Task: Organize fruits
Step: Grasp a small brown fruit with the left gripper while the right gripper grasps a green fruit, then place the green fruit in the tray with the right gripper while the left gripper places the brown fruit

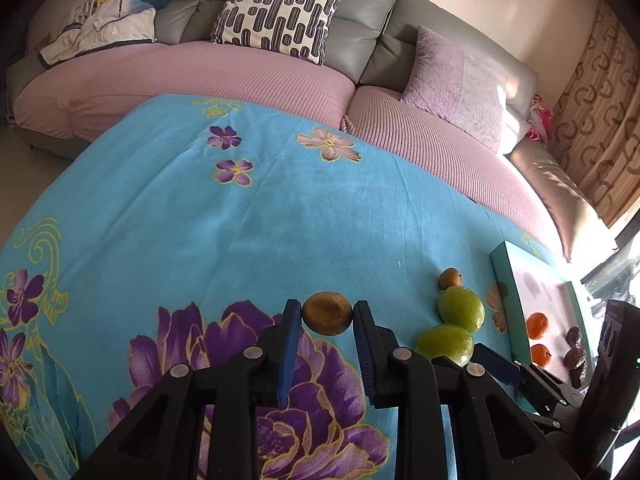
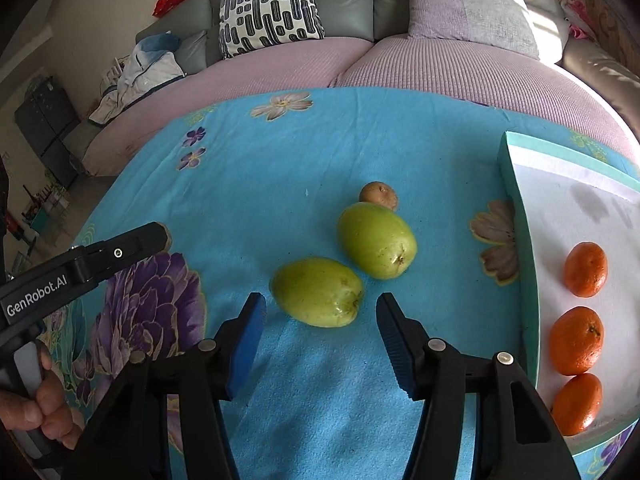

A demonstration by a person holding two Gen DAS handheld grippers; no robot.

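**Brown fruit between the left tongs, green fruit ahead of the right**

Left wrist view: left tongs [image 1: 327, 314] closed to the width of a brown fruit [image 1: 327, 313], blue pads at both its sides, apparently touching; whether lifted or resting on the blue flowered cloth [image 1: 240, 220] of the table cannot be told. Further right, two green fruits [image 1: 460, 309] and a smaller brown fruit [image 1: 450, 278] on the cloth, then a tray [image 1: 505, 280] holding oranges [image 1: 537, 325] and dark fruits [image 1: 575, 337].

Right wrist view: right tongs [image 2: 320, 306] spread wide, holding nothing, just short of the nearer green fruit [image 2: 318, 291]. Second green fruit [image 2: 377, 241] touching or nearly touching it, small brown fruit [image 2: 378, 194] behind. Three oranges [image 2: 585, 263] in a row along the tray [image 2: 520, 216].

Risks, judged from here: round brown fruit likely to squirt out of a light pinch. Green fruits so close that closing on one may nudge the other and set it rolling. Tray wall ready to catch a low-carried fruit.
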